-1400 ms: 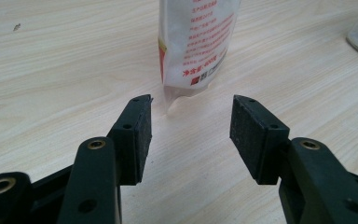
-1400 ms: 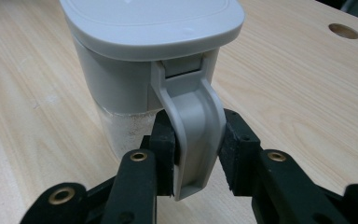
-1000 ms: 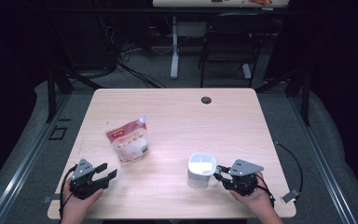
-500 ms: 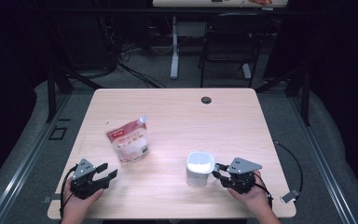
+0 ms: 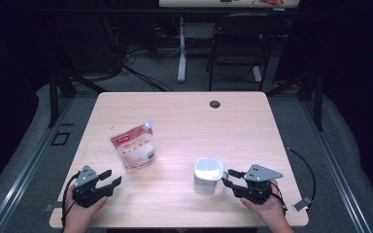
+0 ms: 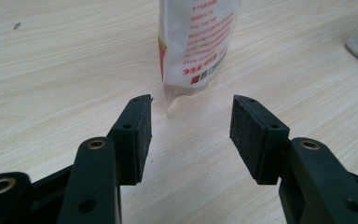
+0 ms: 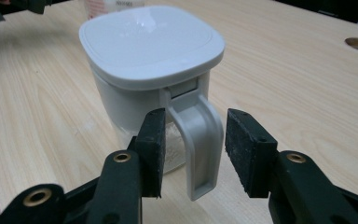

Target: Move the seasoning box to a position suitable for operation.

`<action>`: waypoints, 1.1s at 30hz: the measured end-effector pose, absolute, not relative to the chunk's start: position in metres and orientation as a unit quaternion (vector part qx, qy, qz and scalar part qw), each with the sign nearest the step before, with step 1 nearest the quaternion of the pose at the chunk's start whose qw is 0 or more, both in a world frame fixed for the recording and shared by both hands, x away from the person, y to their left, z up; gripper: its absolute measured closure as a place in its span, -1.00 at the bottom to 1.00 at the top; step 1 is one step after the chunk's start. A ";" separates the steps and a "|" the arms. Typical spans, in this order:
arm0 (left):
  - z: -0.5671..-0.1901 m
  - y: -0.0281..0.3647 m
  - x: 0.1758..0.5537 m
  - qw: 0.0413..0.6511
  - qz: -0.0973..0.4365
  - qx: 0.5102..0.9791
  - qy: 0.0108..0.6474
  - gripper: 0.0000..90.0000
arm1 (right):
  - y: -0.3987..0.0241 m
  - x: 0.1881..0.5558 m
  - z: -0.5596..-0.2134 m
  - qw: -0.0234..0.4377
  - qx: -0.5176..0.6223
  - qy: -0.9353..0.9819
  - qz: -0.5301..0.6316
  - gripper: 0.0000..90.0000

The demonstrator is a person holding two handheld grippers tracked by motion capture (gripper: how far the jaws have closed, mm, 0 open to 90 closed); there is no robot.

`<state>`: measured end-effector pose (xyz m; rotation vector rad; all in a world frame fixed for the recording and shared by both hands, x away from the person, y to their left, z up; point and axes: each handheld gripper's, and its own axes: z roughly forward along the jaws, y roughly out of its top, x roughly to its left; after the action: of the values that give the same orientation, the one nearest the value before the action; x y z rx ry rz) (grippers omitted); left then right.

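My right gripper (image 7: 193,151) has just been opening around the jug handle (image 7: 200,140); my left gripper (image 6: 191,135) gapes before a pouch (image 6: 196,42) with unreadable red print.

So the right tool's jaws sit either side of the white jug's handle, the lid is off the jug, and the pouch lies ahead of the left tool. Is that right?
Not quite: the lid is on the white jug, as the right gripper view shows. The rest holds: the right tool has just been opening, jaws either side of the handle without pressing, and the pouch lies ahead of the left tool.
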<state>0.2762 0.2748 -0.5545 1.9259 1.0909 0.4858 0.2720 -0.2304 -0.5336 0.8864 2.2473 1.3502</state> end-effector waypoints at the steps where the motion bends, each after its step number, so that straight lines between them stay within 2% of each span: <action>1: -0.555 0.275 0.276 0.424 0.194 0.770 0.436 0.08 | -0.230 0.272 -0.534 0.186 0.315 0.798 0.479 0.30; 10: -0.555 0.274 0.277 0.424 0.194 0.771 0.435 0.08 | -0.230 0.272 -0.533 0.187 0.321 0.801 0.469 0.42; 11: -0.555 0.274 0.277 0.424 0.194 0.770 0.435 0.08 | -0.229 0.272 -0.533 0.197 0.323 0.802 0.463 0.52; 19: -0.555 0.274 0.277 0.424 0.194 0.770 0.436 0.08 | -0.232 0.279 -0.533 0.221 0.349 0.787 0.458 0.75; 27: -0.555 0.274 0.277 0.424 0.194 0.769 0.437 0.08 | -0.234 0.287 -0.535 0.223 0.373 0.775 0.459 0.81; 33: -0.555 0.274 0.277 0.424 0.195 0.769 0.437 0.08 | -0.237 0.293 -0.537 0.215 0.390 0.766 0.463 0.77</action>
<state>0.2767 0.2743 -0.5552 1.9231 1.0944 0.4867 0.2935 -0.2367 -0.5372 1.0813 2.1246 1.2836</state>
